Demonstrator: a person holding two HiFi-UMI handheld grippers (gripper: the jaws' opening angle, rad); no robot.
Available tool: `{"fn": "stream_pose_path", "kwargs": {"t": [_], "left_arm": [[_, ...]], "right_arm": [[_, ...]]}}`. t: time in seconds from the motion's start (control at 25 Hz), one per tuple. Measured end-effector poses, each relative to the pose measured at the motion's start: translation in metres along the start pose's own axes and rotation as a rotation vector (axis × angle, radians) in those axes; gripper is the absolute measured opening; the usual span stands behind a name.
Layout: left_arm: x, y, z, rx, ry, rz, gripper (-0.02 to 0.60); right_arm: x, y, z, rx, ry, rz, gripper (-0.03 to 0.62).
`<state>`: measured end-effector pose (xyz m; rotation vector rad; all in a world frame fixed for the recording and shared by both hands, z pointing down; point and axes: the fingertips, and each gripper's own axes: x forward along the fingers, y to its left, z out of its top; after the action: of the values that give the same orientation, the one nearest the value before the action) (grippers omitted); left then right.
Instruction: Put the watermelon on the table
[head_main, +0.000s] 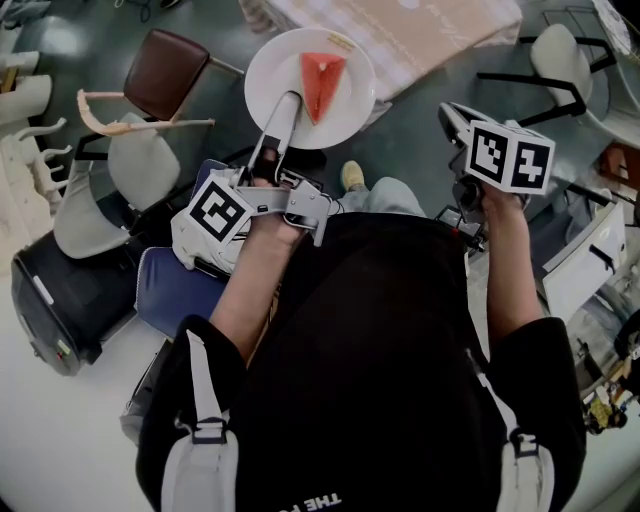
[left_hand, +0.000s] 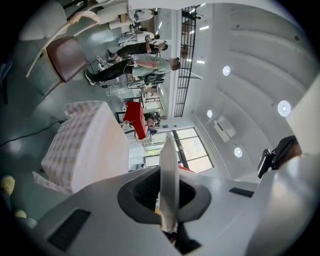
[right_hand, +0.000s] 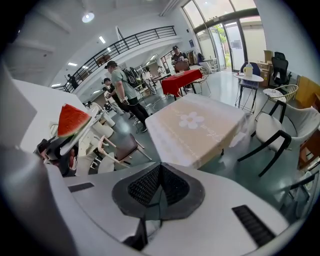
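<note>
Watermelon (head_main: 322, 82) sits on white plate (head_main: 272, 58) — left tool (head_main: 287, 104) clamps its rim.

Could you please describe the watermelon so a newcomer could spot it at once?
Near the cloth-covered table at the head view's top, the left gripper grips a white plate by its rim. On it lies the watermelon, a red triangular wedge, the only red thing there.

Bench (head_main: 440, 25): at 1 o'clock in the head view, draped in a cloth.
Cloth (right_hand: 192, 125): beige, flower print in the middle, checked skirt hanging over the edges.
Floor (head_main: 420, 140): glossy grey-green; brown-seated chair (head_main: 165, 72) at 10 o'clock, white chair (head_main: 560, 55) at 2 o'clock.
</note>
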<state>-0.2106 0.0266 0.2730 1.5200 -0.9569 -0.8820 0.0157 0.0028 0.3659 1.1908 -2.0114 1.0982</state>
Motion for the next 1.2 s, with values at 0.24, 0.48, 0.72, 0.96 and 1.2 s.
{"fn": "stream_pose_path", "kwargs": {"t": [0.24,0.48,0.72,0.96,1.2], "left_arm": [[0.012,-0.008,-0.004,0.005,0.021,-0.019,0.015],[0.015,-0.009,-0.003,0.008,0.017,-0.022,0.015],[0.029,-0.009,-0.003,0.010,-0.004,-0.018,0.015],[0.079,-0.009,-0.002,0.014,-0.026,0.003,0.015],[0.110,-0.007,0.005,0.020,-0.038,0.014,0.015]], "right_arm": [[-0.006,-0.009,0.006,0.019,-0.023,-0.012,0.011],[-0.009,-0.012,0.007,0.022,-0.026,-0.012,0.012],[-0.003,-0.022,0.021,0.013,-0.022,-0.001,0.011],[0.017,-0.048,0.059,0.013,0.006,0.039,0.011],[0.032,-0.057,0.095,-0.007,0.001,0.061,0.012]]}}
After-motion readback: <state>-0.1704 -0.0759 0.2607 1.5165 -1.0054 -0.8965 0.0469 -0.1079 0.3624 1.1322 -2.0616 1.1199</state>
